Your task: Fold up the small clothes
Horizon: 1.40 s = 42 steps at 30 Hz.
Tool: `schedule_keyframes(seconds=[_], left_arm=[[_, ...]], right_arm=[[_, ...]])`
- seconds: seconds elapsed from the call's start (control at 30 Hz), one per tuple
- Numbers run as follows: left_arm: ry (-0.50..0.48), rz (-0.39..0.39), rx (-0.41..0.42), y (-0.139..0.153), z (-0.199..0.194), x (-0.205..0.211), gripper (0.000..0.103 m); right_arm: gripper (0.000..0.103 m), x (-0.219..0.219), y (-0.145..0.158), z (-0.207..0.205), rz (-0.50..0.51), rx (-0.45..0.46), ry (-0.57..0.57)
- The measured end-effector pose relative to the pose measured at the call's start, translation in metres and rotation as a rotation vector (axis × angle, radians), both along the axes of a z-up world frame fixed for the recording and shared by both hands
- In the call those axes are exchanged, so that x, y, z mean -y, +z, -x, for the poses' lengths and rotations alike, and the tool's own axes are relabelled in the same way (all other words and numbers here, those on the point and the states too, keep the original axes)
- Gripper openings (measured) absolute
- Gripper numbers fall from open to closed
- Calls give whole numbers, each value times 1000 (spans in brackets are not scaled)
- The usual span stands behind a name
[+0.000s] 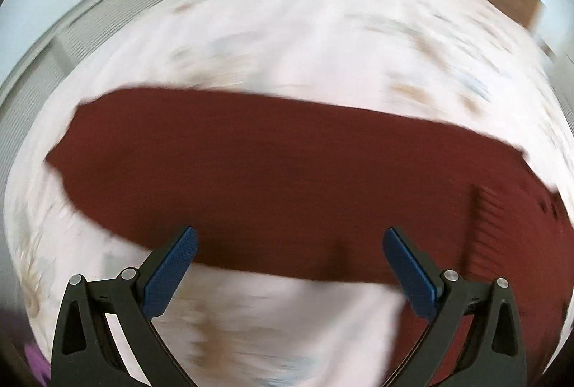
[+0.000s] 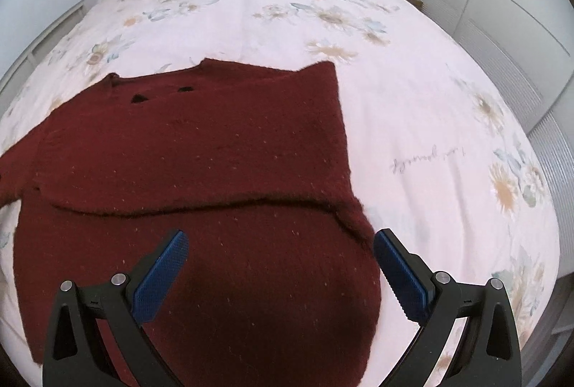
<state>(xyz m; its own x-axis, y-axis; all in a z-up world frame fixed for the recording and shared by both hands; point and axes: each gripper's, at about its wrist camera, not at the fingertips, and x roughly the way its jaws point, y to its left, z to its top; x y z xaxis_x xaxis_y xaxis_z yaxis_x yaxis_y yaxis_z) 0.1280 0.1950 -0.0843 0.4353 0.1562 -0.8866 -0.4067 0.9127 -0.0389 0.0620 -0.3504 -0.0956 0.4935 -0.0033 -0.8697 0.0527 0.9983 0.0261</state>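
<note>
Maroon sweater (image 2: 201, 171) fills centre-left of the frame on the bedspread (image 2: 412, 107), long axis left-right; my right gripper (image 2: 280, 254), wide open and empty, hangs over its lower right edge; left gripper (image 1: 288, 252) equally agape, empty, view blurred

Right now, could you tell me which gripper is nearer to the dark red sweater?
Right, I judge. The right gripper hangs open directly over the dark red sweater, at its lower right edge. The left gripper, also open, sits at the sweater's near edge in a blurred view.

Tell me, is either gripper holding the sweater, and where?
Nothing is held. Left gripper and right gripper are both open above the dark red sweater.
</note>
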Motion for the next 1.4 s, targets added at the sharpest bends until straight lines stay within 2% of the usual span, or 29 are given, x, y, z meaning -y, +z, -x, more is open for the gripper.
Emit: schedule_keyframes(seconds=[0.13,0.17,0.4,0.5,0.57,0.6,0.63,0.67,0.73,0.8,0.87,1.03,1.2,1.4], left_arm=[[196,64,-29,-1,18,-70,102],[223,69,-33,-2,19,-76,102],[362,141,-79,-26,31,-123,102],[382,164,-82,-30,33,-130,102],[366,155,-84,-28,31,-129,99],[360,157,-89,-28,32,-131,90],[354,156,-92,-27,29,-130,76],[351,148,-86,-23,26,-129,68],[346,126,-84,-14,29,-128,28],[334,145,-78,-10,29,-131,16],[328,136,-88,0,31,-129,15],[210,13,-54,36,19,-96,14],[93,74,6,64,26,-56,13],[-94,66,55,93,10,19,13]], right_arm=[[103,3,0,5,2,-6,-17],[103,4,0,5,2,-7,-19],[103,5,-2,8,12,-14,-26],[103,4,-4,8,8,-15,-26],[103,4,-6,8,10,-19,-25],[103,3,-7,8,10,-21,-24],[103,3,-8,8,8,-21,-21],[103,2,-8,9,7,-21,-20],[103,2,-10,8,7,-21,-19],[103,1,-11,7,8,-22,-16],[103,0,-10,6,9,-21,-13],[103,-1,-8,5,4,-12,-6],[103,-3,-2,4,-1,3,0],[103,-3,7,1,-20,24,1]])
